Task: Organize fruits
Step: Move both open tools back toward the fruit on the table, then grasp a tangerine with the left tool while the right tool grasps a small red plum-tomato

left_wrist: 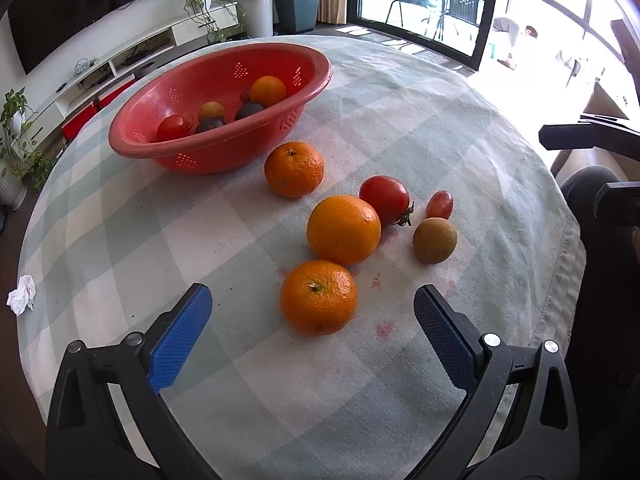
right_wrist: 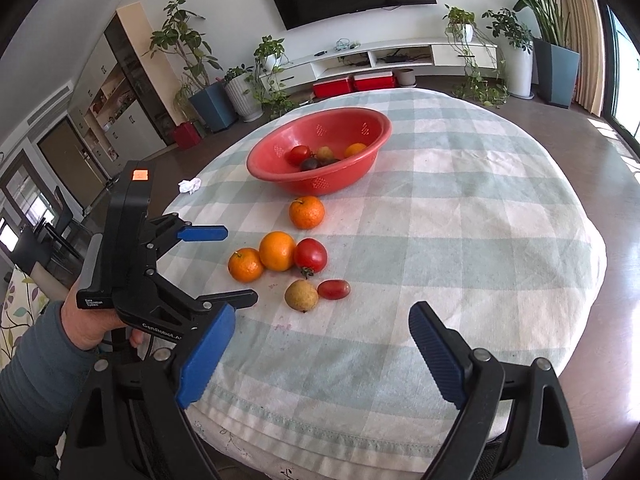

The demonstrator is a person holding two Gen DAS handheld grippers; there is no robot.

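A red colander bowl (left_wrist: 208, 160) stands at the back of the table. It holds a tomato, an orange and a few dark and brownish fruits. On the checked cloth lie a far mandarin (left_wrist: 294, 169), a smooth orange (left_wrist: 343, 229), a tomato (left_wrist: 384, 199), a small red oval fruit (left_wrist: 439, 205), a brown round fruit (left_wrist: 435, 240) and a near mandarin (left_wrist: 318, 298). My left gripper (left_wrist: 312, 296) is open, its blue pads either side of the near mandarin and clear of it. My right gripper (right_wrist: 320, 314) is open and empty, short of the brown fruit (right_wrist: 301, 295).
A crumpled white tissue (left_wrist: 22, 300) lies near the table's left edge. The round table's cloth (right_wrist: 460, 240) is bare to the right of the fruit. In the right wrist view a hand (right_wrist: 92, 320) holds the left gripper (right_wrist: 240, 265) over the table's left side.
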